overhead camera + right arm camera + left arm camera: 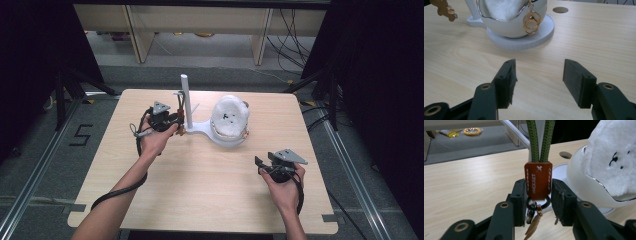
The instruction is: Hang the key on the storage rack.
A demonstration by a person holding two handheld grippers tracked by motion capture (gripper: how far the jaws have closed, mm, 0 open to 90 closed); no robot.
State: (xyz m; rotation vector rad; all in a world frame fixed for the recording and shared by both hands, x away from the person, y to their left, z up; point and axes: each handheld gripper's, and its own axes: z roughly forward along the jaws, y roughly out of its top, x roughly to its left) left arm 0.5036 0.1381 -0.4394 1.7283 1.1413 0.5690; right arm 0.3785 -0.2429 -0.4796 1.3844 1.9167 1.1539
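A keychain hangs on two green cords (pixel 539 140) from the white stand's pole (pixel 186 100). Its brown leather tag (pixel 538 180) sits between the jaws of my left gripper (pixel 539 183) (pixel 172 121). The pads flank the tag's edges closely, but the tag hangs flat and unsqueezed. A black ring and a gold charm (pixel 534 225) dangle below the tag. My right gripper (pixel 539 63) (pixel 257 162) rests low over the table at the front right. It stands open with nothing between its fingers and points toward the stand's bowl.
The stand's white bowl (pixel 584 187) (pixel 509 27) holds a fluffy white object (pixel 230 116) and sits on a round base (pixel 524 41). A gold double-ring charm (pixel 532 20) hangs from the bowl's rim. A cable hole (pixel 560 9) lies beyond. Shelving and cables stand behind the table.
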